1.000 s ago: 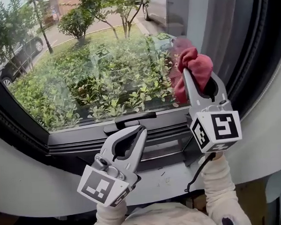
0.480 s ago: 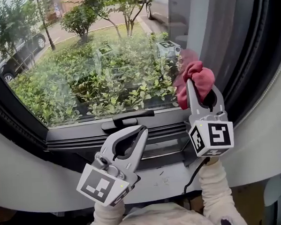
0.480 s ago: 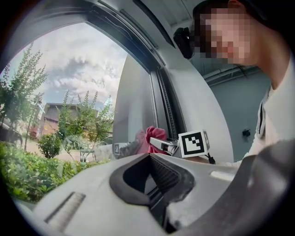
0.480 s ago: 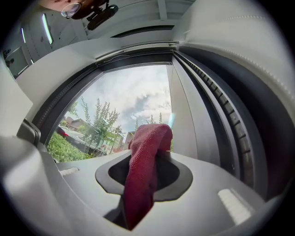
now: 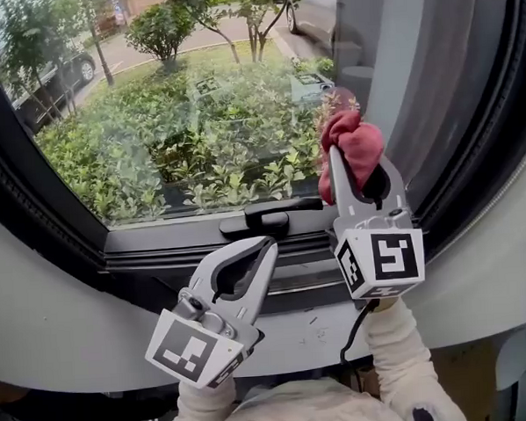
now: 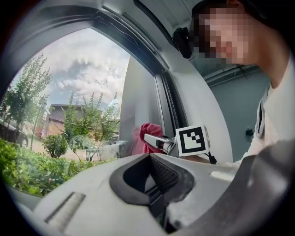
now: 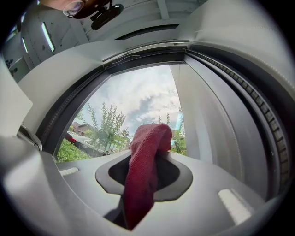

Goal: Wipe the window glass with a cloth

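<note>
So the right tool is clamped tight on the red cloth. The wad bulges past the tips and a tail hangs back down between the jaws. It's up at the lower right corner of the window glass, right next to the grey frame post. There's a pinkish reflection just above it, so I'd guess it's on the pane or just about, but I can't swear to actual contact.

The main thing is that pretty much all the glass lies to the left of the cloth and upward, so I'd say the stroke has to run leftward from here, tips pointed at the pane.

The left tool is closed on nothing. It sits low by the sill, just under the window handle and off the glass.
</note>
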Demonstrator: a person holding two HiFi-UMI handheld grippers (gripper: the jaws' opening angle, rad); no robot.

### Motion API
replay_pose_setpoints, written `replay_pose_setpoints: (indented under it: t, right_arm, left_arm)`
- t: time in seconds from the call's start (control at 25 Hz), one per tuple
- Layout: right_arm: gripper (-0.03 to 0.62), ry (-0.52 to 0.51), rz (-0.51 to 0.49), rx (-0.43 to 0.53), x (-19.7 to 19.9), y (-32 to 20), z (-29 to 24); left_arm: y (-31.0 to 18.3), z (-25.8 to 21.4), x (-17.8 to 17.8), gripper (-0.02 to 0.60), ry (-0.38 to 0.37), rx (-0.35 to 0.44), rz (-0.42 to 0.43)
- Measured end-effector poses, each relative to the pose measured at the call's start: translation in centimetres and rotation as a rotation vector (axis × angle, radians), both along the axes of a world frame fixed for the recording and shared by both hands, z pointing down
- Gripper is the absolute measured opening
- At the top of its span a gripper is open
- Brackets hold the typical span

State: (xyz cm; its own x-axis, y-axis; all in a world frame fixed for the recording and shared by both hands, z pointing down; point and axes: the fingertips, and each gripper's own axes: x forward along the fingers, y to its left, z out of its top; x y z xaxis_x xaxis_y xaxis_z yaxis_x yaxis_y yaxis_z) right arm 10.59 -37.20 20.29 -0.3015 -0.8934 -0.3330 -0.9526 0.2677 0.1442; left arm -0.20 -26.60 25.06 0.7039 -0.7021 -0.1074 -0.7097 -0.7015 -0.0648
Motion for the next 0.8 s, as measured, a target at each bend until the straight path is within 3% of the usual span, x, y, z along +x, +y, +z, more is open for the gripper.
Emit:
replay_pose_setpoints:
  t: [0.8]
  right_arm:
    - [0.127, 0.089, -0.193, 0.061, -20.6, 1.9, -2.0]
  left_arm:
    - [1.3, -0.4, -13.6, 0.000, 0.037, 0.006, -0.116]
